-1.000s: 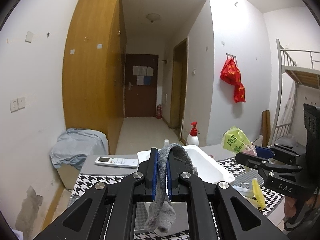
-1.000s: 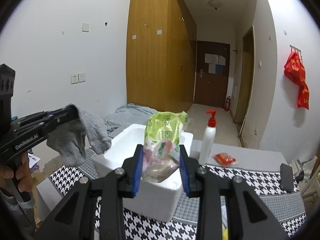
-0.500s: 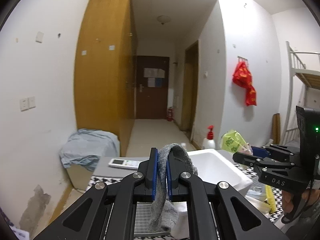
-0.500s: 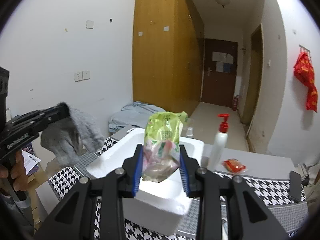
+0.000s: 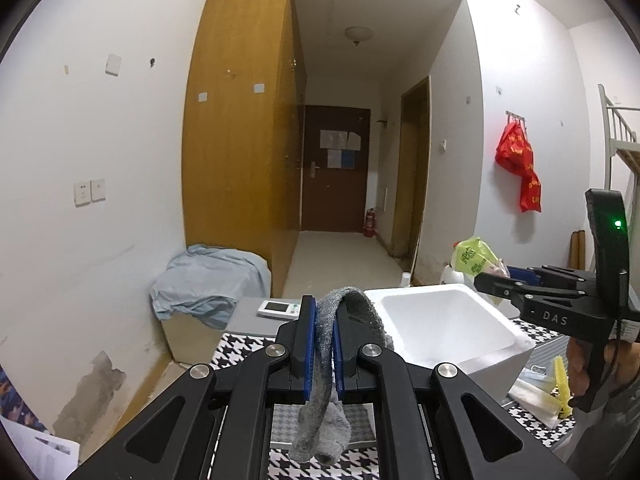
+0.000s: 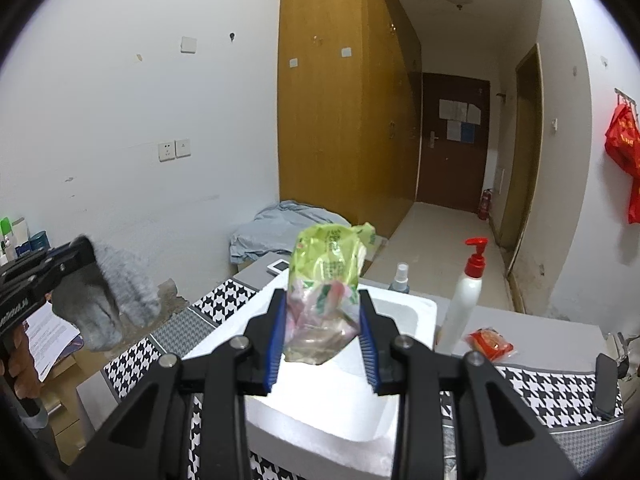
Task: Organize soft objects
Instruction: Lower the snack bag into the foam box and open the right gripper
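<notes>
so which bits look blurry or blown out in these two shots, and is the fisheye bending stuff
Left wrist view: sharp; the grey knitted sock is crisp, wall lines bow near the rim. Right wrist view: that sock is smeared at the left edge, the white foam box glares below the green plastic snack bag, and the wooden wardrobe leans.

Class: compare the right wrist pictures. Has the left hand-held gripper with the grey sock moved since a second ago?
Yes. The left hand-held gripper and its grey sock have drifted leftward, away from the white foam box.
</notes>
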Demonstrator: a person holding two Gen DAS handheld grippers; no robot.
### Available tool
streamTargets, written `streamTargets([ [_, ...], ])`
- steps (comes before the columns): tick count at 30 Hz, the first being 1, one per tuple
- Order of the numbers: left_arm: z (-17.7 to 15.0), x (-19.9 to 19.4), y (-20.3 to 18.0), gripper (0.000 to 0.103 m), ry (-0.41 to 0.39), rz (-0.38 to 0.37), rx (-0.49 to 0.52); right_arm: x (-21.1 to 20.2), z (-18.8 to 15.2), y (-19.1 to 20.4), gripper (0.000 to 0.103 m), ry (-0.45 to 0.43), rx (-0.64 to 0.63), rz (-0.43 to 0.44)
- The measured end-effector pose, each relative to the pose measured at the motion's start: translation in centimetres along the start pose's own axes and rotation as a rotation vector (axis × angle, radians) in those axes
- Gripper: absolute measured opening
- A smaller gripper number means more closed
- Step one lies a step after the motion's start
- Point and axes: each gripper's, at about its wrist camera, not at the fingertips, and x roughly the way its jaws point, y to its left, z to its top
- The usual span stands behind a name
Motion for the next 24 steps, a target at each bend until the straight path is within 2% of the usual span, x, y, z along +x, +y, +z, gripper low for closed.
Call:
streamTargets([
  [9, 0.0, -0.3, 0.7, 0.008, -0.003, 0.006, -0.008, 1.3, 0.1, 0.5, 0.038, 0.021, 0.002, 0.007],
  [11, -0.1, -0.3, 0.7, 0.008, 0.003, 0.002, -0.011, 1.5, 0.0, 0.3, 0.043, 0.029, 0.011, 0.01],
  [13, -0.1, -0.3, 0.5, 0.008, 0.005, -0.001, -0.014, 1.9, 0.0, 0.2, 0.064, 0.041, 0.009, 0.009],
  [16, -0.2, -0.1, 0.5, 0.008, 0.012, -0.005, -0.021, 1.7, 0.0, 0.4, 0.077, 0.028, 0.004, 0.008],
  [24, 0.1, 0.4, 0.2, 0.008, 0.01, -0.021, -0.02, 0.7, -0.1, 0.3, 0.081, 0.008, 0.015, -0.002],
])
